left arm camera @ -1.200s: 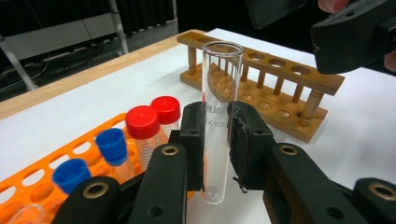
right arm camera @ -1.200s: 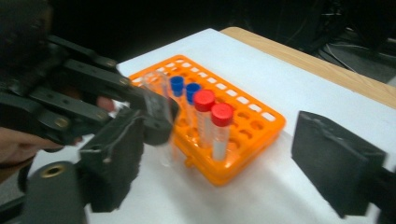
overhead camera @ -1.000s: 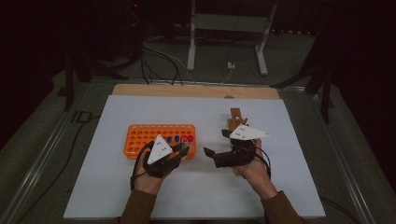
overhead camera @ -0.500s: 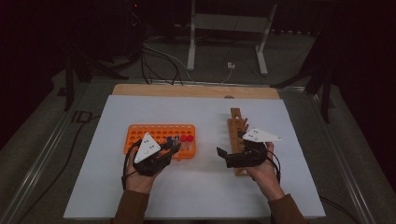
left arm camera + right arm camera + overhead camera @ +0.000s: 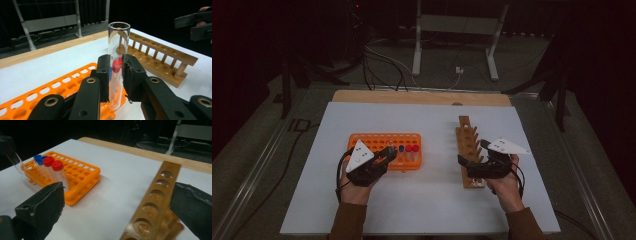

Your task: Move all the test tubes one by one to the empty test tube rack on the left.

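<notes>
Left gripper view puts your left gripper (image 5: pixel 117 75) clamped on a clear glass test tube (image 5: pixel 117 62), upright, open mouth on top, above the near edge of the orange rack (image 5: pixel 50 87). Its lower part is masked by the pads (image 5: pixel 103 77), and the printing on the glass is too small to read. From the high view the tube is hardly visible beside your left gripper (image 5: pixel 388 152).

Your right gripper (image 5: pixel 117 205) stands wide, nothing between its jaws; they have just been opening. Its jaw tips are cut off by the frame edges, and it hovers at the near end of the wooden rack (image 5: pixel 152 207), of which five holes can be counted before the frame cuts it.

Count one glass tube, one orange rack (image 5: pixel 384 145) and one wooden rack (image 5: pixel 468 150), well apart on the white table (image 5: pixel 432 210). In the orange rack stand two red-capped tubes (image 5: pixel 56 173) and two blue-capped tubes (image 5: pixel 39 166), the blue ones partly overlapping, so the count is less sure.
</notes>
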A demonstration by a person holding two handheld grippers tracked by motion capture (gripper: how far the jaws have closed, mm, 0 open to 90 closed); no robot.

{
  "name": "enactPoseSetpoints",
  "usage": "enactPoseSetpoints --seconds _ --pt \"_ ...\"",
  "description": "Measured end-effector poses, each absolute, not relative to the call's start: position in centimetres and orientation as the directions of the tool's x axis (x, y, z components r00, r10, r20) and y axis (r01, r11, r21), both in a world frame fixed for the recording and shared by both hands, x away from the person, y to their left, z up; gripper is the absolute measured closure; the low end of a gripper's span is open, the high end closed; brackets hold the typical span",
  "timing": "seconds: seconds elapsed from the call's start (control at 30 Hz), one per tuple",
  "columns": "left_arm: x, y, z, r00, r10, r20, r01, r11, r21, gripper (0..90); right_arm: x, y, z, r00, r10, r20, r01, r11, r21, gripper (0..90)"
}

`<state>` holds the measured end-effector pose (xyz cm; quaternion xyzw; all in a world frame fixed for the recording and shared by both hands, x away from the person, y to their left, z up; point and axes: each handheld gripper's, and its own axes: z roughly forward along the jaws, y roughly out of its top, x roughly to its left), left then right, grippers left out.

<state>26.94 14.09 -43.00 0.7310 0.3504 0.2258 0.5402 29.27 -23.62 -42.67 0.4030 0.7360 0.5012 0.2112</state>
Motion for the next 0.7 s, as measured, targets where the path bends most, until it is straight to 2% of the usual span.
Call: enactPoseSetpoints --seconds 0.33,0.7 --pt "27.1 15.5 -43.1 0.607 0.792 -0.056 0.273 -0.142 0.952 76.6 29.6 -25.4 -42.5 -0.552 0.825 0.123 0.385 0.121 0.915 0.1" --pt "27.6 16.0 -44.3 0.549 0.836 -0.013 0.282 -0.17 0.944 76.5 29.7 -25.7 -42.4 -0.54 0.833 0.122 0.385 0.115 0.916 0.1"
